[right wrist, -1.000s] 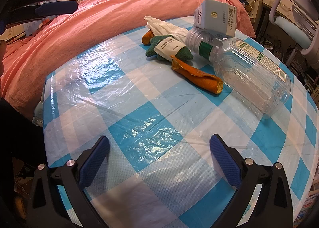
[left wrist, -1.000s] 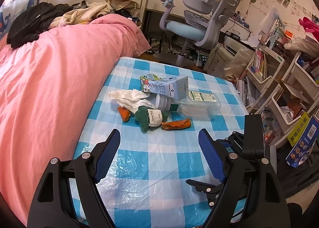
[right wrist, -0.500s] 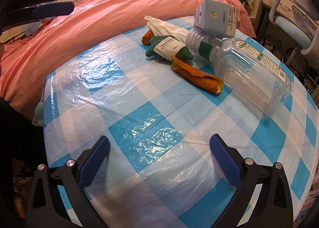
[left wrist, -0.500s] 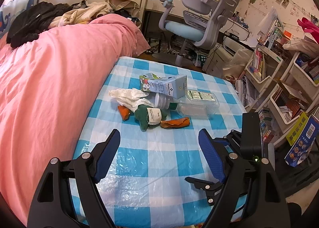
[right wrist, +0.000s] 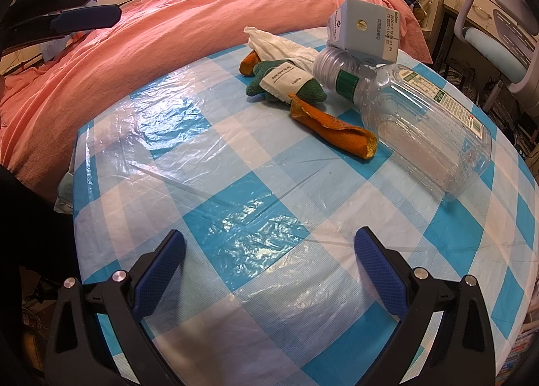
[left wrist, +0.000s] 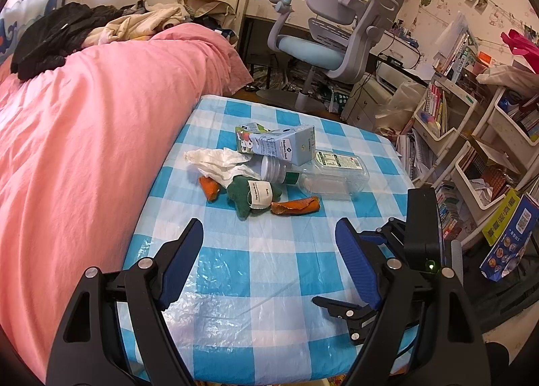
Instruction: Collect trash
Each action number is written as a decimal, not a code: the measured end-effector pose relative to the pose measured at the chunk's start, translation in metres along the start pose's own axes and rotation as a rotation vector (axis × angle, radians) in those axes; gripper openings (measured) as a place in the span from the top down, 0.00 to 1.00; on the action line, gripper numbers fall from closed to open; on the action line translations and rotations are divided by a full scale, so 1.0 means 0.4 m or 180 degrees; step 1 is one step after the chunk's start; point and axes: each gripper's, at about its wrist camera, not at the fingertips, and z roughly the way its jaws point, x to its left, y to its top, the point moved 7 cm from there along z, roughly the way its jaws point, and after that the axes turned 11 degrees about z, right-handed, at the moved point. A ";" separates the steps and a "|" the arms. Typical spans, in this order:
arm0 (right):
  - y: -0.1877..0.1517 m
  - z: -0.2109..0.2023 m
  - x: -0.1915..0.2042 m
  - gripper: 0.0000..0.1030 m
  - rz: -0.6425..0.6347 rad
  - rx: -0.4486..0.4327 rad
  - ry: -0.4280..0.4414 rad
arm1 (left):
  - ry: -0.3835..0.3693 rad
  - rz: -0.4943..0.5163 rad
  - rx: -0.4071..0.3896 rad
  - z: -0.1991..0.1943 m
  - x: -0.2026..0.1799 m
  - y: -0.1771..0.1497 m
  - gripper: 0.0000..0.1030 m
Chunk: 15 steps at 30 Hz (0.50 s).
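Left gripper point(left wrist: 269, 251): I see its blue pads spread wide, holding nothing, above the near part of the table point(left wrist: 269, 301).
Right gripper point(right wrist: 269, 258): spread wide too, empty, low over the checked cloth.
Trash: I find it clustered mid-table, well apart from both grippers.
Bottle point(right wrist: 417, 123): clear plastic, lying on its side, neck under the milk carton point(right wrist: 365, 33).
Peel point(right wrist: 333, 131): orange strip touching the bottle and the green cloth point(right wrist: 286, 82).
Tissue point(left wrist: 219, 163): crumpled, white, beside the carton, on the bed point(left wrist: 84, 133) side.
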 end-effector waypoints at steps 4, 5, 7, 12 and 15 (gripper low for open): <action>0.000 0.000 0.001 0.06 0.0000 0.0000 0.0000 | -0.0003 0.0006 0.0003 0.000 -0.001 -0.001 0.25; 0.000 0.000 0.000 0.06 0.0000 -0.0001 0.0000 | -0.0005 0.0009 0.0003 -0.001 -0.004 -0.002 0.25; 0.000 0.000 0.001 0.06 0.0000 -0.0001 0.0001 | -0.0006 0.0004 0.0000 -0.002 -0.005 -0.003 0.25; 0.000 0.000 0.001 0.06 0.0000 -0.0001 0.0001 | -0.0004 0.0005 -0.0001 0.000 0.000 -0.002 0.25; 0.000 0.001 0.001 0.06 0.0000 -0.0001 0.0001 | -0.0003 -0.0003 0.0005 0.000 -0.002 -0.004 0.25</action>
